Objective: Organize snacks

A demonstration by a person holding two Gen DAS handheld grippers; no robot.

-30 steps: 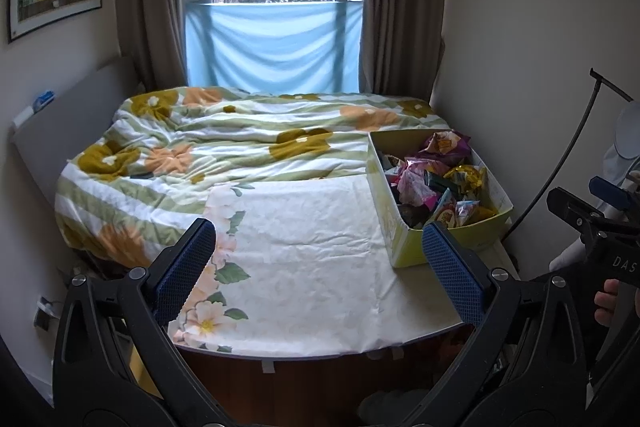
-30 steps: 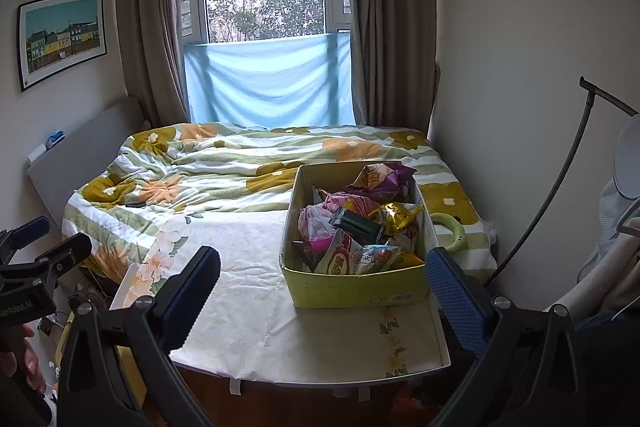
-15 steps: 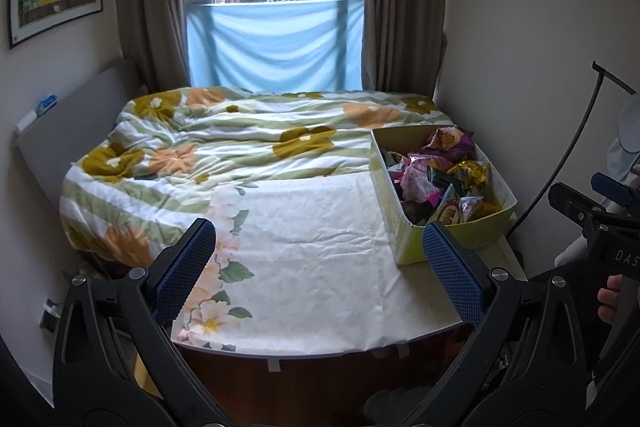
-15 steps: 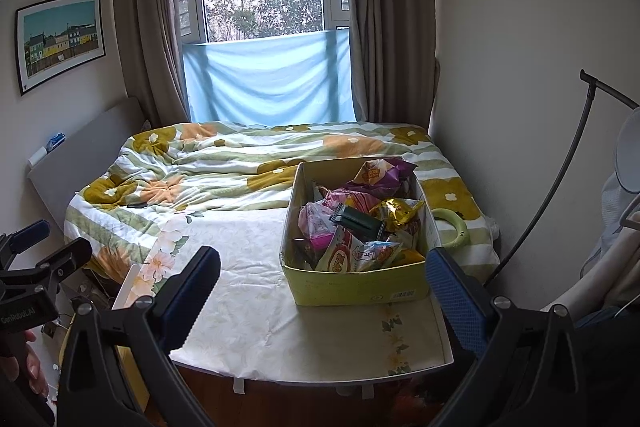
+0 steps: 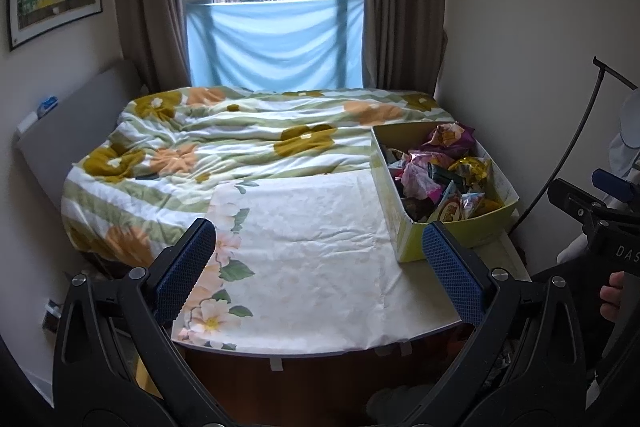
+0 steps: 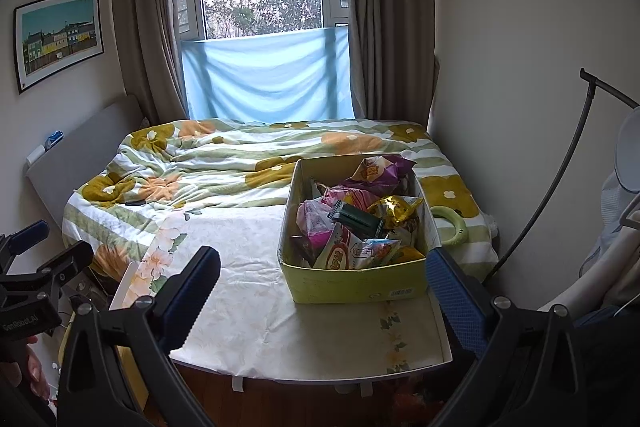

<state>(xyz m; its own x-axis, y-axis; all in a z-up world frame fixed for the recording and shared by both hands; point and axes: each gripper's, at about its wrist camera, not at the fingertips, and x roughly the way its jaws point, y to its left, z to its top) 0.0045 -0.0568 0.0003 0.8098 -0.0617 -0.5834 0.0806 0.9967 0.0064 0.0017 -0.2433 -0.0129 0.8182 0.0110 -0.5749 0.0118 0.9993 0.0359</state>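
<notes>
A yellow-green cardboard box [image 6: 356, 281] [image 5: 408, 227] full of several snack packets stands on a white floral cloth over a board [image 6: 256, 315] at the foot of a bed. On top lie a purple bag [image 6: 378, 171], a pink bag [image 6: 314, 221], a dark green pack [image 6: 356, 221] and a gold wrapper [image 6: 396, 207]. My right gripper [image 6: 320, 285] is open in front of the box, short of it, with nothing held. My left gripper [image 5: 318, 267] is open over the bare cloth [image 5: 312, 227], left of the box, empty.
Behind the board lies a flowered duvet [image 5: 224, 147], with a small dark object [image 6: 134, 203] on it. A light green ring [image 6: 454, 227] sits right of the box. A grey headboard [image 5: 68, 131] is at left, a black stand [image 6: 560, 179] and wall at right, wooden floor below.
Both views have shifted slightly closer to the board and box. Both grippers stay open and empty; nothing on the bed has moved.
</notes>
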